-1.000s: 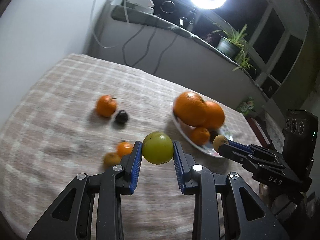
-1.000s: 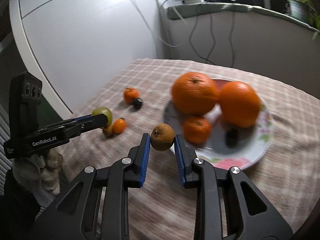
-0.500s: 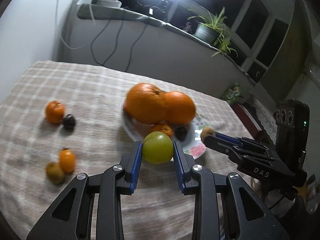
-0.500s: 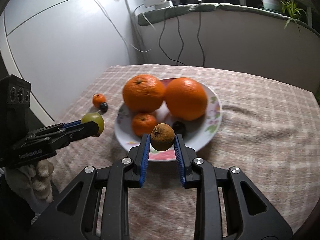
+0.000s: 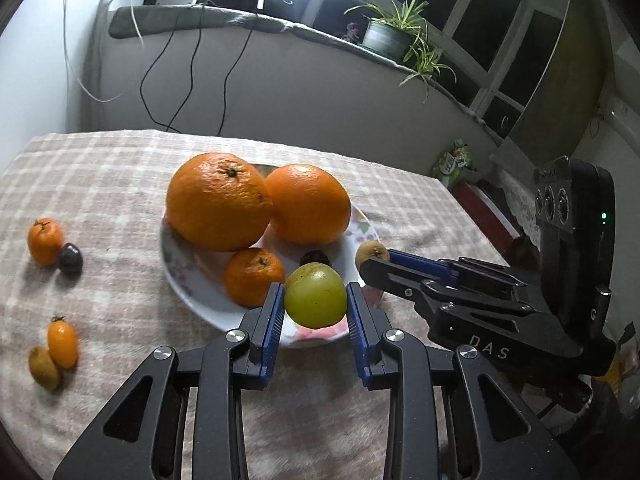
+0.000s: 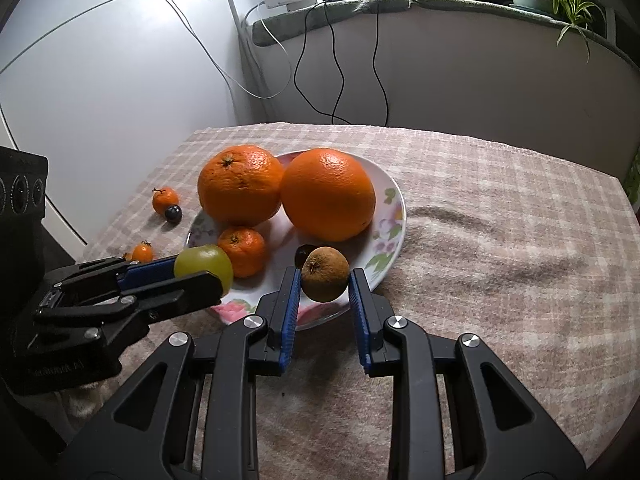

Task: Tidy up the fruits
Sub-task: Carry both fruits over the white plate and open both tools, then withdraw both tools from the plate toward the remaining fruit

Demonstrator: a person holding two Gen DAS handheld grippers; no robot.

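Left gripper (image 5: 315,306) clamps a green fruit (image 5: 315,295); right gripper (image 6: 324,280) clamps a brown fruit (image 6: 324,268). Both hang over the near rim of the plate (image 6: 394,204), just ahead of each gripper's fingertips. Plate already carries two large oranges (image 6: 328,194), a small mandarin (image 6: 242,251) and a dark fruit, probably a plum. Open plate floor lies directly below and slightly forward of both loads. Four small fruits sit on the bench (image 5: 120,280), off to the left gripper's left, so that hand is the nearer one.
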